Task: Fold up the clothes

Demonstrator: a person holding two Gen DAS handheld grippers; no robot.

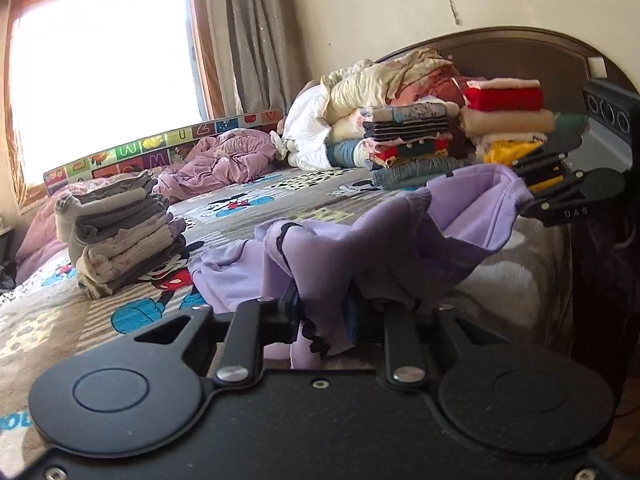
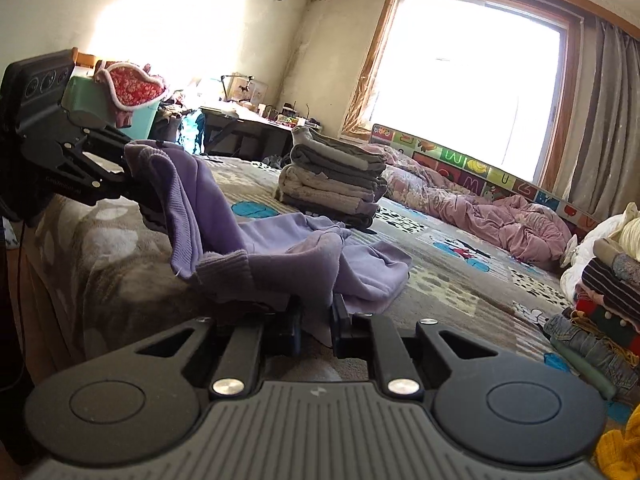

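Both grippers pinch the lilac sweatshirt [image 1: 400, 240] by its ribbed hem at the bed's [image 2: 460, 280] near edge: left gripper [image 1: 324, 312] and right gripper [image 2: 316, 320] each clamp cloth, spread apart, likely to stretch the hem straight for folding, clear of the grey folded stack [image 2: 332, 184] farther in.

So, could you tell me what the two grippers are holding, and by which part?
Both grip the purple garment: left gripper and right gripper each pinch its near edge, lifting it off the bed.
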